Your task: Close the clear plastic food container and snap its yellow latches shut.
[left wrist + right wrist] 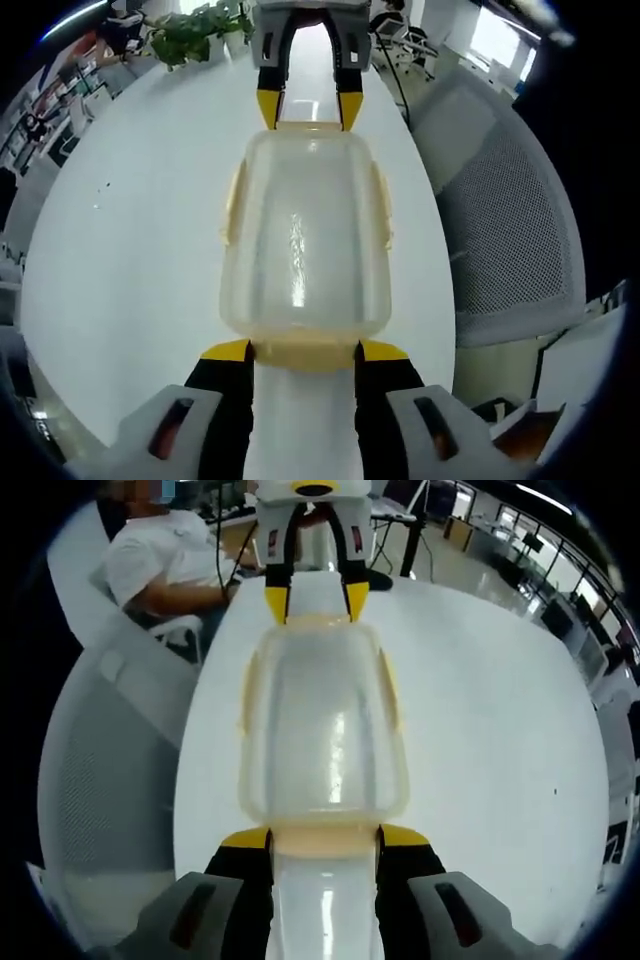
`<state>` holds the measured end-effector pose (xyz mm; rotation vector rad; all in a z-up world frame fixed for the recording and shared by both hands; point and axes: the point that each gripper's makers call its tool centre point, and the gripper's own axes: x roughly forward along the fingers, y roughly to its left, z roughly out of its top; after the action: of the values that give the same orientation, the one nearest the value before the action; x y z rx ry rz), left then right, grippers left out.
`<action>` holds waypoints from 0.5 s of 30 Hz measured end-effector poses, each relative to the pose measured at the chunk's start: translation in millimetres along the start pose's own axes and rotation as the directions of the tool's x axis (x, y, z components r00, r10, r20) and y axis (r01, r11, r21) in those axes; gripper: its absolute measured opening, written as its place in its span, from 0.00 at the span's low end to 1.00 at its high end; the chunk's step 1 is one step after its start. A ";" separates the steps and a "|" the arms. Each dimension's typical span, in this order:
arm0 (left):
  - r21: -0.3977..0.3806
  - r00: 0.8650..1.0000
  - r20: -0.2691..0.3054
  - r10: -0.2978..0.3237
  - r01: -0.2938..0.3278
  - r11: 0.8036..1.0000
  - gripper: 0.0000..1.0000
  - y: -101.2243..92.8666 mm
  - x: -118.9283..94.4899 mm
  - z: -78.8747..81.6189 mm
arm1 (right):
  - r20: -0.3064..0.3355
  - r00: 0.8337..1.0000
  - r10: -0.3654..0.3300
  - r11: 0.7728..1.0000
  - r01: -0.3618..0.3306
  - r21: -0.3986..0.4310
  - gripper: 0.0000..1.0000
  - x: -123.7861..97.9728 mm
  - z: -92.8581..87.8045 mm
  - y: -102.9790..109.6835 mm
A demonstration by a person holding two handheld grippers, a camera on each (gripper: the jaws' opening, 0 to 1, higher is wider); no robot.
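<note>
In the left gripper view, the left gripper (305,352) rises from the bottom with its yellow-tipped jaws apart, one at each side of the near yellow latch (305,354) of the container (305,240); whether the tips touch the latch cannot be told. The container lies lid-up on the white bench (130,230), lengthwise between the two grippers, with pale yellow latches also along its long sides. At its far end the right gripper (310,110) reaches in from the top, jaws apart astride the far latch. Beyond stand a plant (195,30) and, to the right, a mesh chair (510,230). The right gripper view mirrors this: open jaws flank the near latch, the container stretches away, and behind the opposite gripper sits a person in a white shirt (165,560).
</note>
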<state>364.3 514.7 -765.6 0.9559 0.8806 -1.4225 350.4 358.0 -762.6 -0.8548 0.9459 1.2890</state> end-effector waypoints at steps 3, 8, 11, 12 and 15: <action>0.001 1.000 -0.005 0.001 -0.001 1.000 0.38 1.4 1.1 1.9 | 0.002 1.000 -0.002 1.000 0.002 -0.001 0.38 -2.4 -2.5 -0.4; -0.004 1.000 -0.001 0.004 -0.004 1.000 0.38 1.5 0.1 10.2 | 0.008 1.000 -0.006 1.000 0.006 -0.003 0.38 -7.4 -8.7 -2.0; -0.003 1.000 -0.001 0.008 -0.008 1.000 0.38 1.9 1.3 14.0 | 0.008 1.000 -0.008 1.000 0.008 -0.004 0.38 -9.2 -12.7 -2.0; -0.006 1.000 -0.001 0.007 -0.007 1.000 0.38 1.4 2.0 15.9 | 0.007 1.000 -0.007 1.000 0.007 -0.004 0.38 -9.9 -13.8 -1.7; -0.005 1.000 -0.001 0.010 -0.010 1.000 0.38 0.7 3.4 20.4 | 0.005 1.000 -0.008 1.000 0.008 -0.005 0.38 -11.6 -18.1 -2.1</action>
<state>363.6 494.6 -760.9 0.9561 0.8788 -1.4107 350.4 336.6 -758.9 -0.8579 0.9344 1.2871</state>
